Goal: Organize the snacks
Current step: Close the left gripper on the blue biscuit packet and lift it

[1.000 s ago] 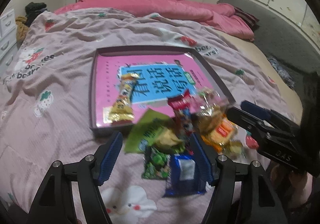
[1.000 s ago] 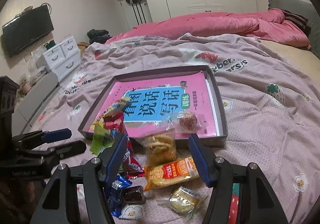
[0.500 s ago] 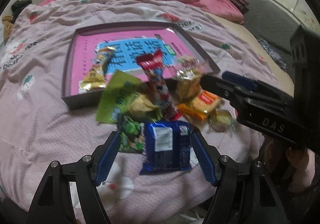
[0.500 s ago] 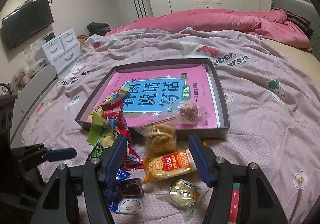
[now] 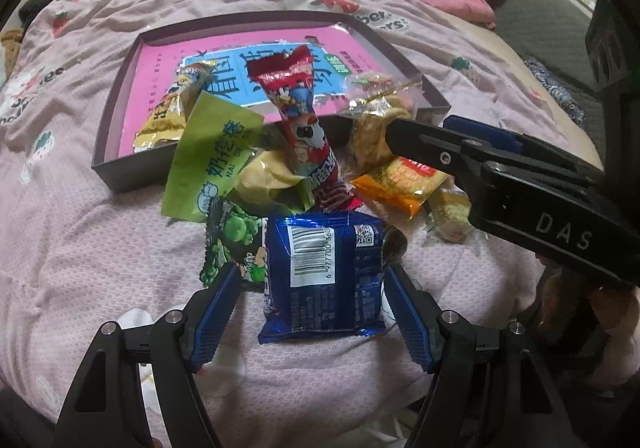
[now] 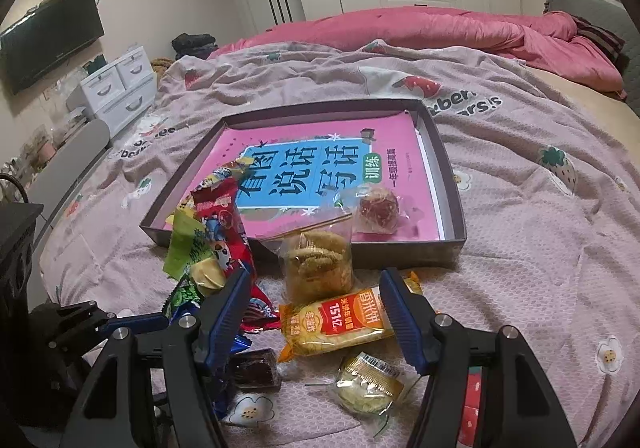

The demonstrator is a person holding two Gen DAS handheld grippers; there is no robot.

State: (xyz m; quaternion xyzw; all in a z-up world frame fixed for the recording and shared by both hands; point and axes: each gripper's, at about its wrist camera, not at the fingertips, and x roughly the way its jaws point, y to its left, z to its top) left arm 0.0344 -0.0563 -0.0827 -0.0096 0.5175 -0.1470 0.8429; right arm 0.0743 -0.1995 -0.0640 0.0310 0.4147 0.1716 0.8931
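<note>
The blue snack packet (image 5: 322, 272) lies barcode-up on the pink bedspread (image 5: 80, 248), nearest of a loose heap of snacks in front of the dark tray (image 5: 120, 96). It sits squarely between the two blue pads of the left gripper (image 5: 310, 308), whose jaws are spread wide on either side of it; a sliver of bedspread shows between each pad and the packet's edges, so nothing is pinched. A green packet (image 5: 232, 244) peeks out from under its left side, and a red stick packet (image 5: 300, 116) leans up against the tray wall behind it.

In the right wrist view, the orange-yellow packet (image 6: 340, 322) lies flat between the fingers of the right gripper (image 6: 316, 312), also parted and not pressing on it. A clear bag of biscuits (image 6: 318, 260) stands just behind it, against the tray's front wall. A round wrapped sweet (image 6: 378, 208) rests inside the tray on the pink book cover (image 6: 320, 168).
</note>
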